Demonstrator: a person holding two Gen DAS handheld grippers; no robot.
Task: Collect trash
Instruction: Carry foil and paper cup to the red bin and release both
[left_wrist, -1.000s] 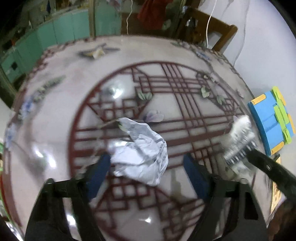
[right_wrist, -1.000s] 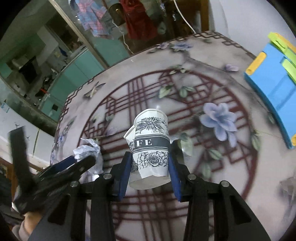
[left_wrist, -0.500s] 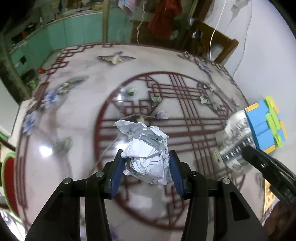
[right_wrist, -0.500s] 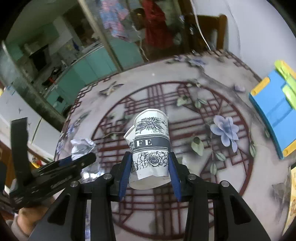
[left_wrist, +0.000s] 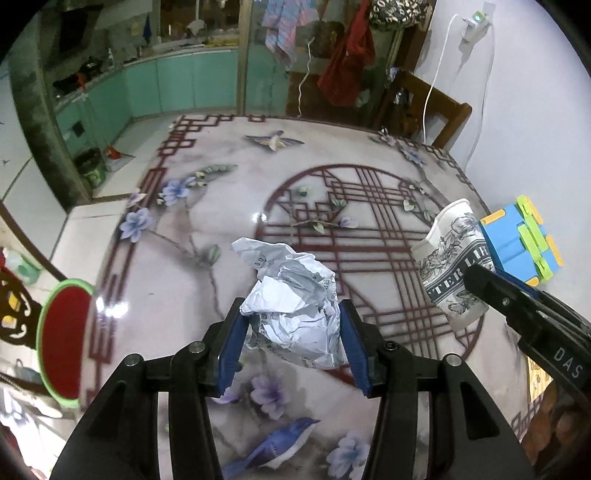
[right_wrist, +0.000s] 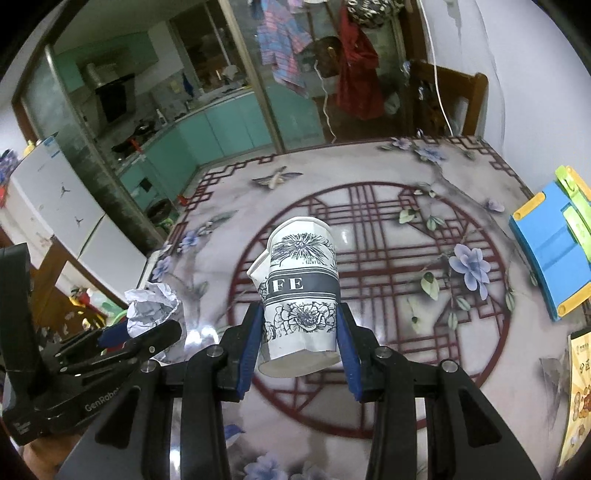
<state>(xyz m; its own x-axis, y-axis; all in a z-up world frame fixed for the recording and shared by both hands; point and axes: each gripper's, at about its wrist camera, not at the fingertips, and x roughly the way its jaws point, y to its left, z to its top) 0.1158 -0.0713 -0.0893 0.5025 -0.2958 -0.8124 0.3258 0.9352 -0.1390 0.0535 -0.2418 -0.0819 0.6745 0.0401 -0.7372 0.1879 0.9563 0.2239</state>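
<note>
Trash rides clear of the tabletop (left_wrist: 192, 295) for disposal: left gripper (left_wrist: 291, 343) clamps crumpled paper (left_wrist: 295, 306), right gripper (right_wrist: 300, 347) pinches dented paper cup (right_wrist: 301, 291).

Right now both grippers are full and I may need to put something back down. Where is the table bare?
The table is bare across its patterned middle and far side. Only the right edge is taken, by the blue box and a yellow sheet.
</note>
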